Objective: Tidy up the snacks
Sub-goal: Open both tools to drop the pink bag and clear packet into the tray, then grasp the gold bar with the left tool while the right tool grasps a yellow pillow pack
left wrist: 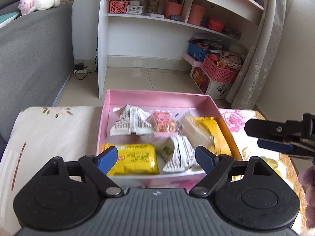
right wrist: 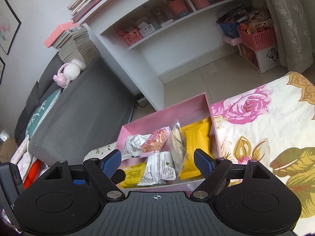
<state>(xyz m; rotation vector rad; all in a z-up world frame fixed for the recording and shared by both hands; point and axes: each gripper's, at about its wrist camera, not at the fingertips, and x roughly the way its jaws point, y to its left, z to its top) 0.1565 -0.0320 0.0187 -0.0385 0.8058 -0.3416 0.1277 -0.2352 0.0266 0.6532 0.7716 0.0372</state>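
An open pink box (left wrist: 157,95) stands on a floral cloth and holds several wrapped snacks. Among them are a white triangular packet (left wrist: 131,122), a red-pink bar (left wrist: 163,123), a pale cake in clear wrap (left wrist: 195,131), an orange-yellow packet (left wrist: 215,133), a yellow packet (left wrist: 135,158) and another white packet (left wrist: 181,153). My left gripper (left wrist: 156,155) hovers open over the box's near side, nothing between its pads. My right gripper (right wrist: 157,155) is open too, above the same box (right wrist: 167,114), and empty. It also shows at the right of the left wrist view.
The floral cloth (left wrist: 55,133) spreads left and right (right wrist: 265,127) of the box. A grey sofa (left wrist: 33,59) stands to the left. Beyond the tiled floor are a white shelf unit (left wrist: 149,17), pink baskets (left wrist: 220,68) and a lace curtain (left wrist: 261,59).
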